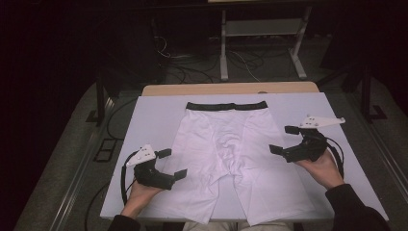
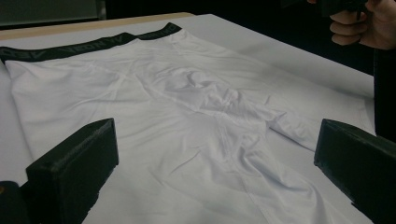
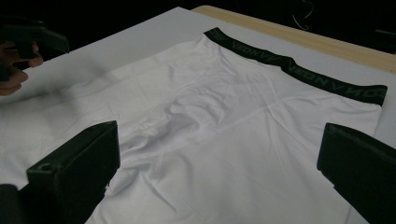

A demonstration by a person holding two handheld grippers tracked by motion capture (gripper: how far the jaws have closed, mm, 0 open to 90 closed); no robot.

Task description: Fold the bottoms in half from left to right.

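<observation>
White table (image 1: pixel 154 108), 1 shorts (image 1: pixel 226 144), 2 hand-held grippers (image 1: pixel 171 163)

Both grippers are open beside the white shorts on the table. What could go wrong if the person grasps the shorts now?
1. The shorts lie flat on the white board, so the open left gripper may slide over the fabric or pinch one layer only.
2. The leg hems reach the board's near edge; a pull from the open right gripper could perhaps drag them off.
</observation>
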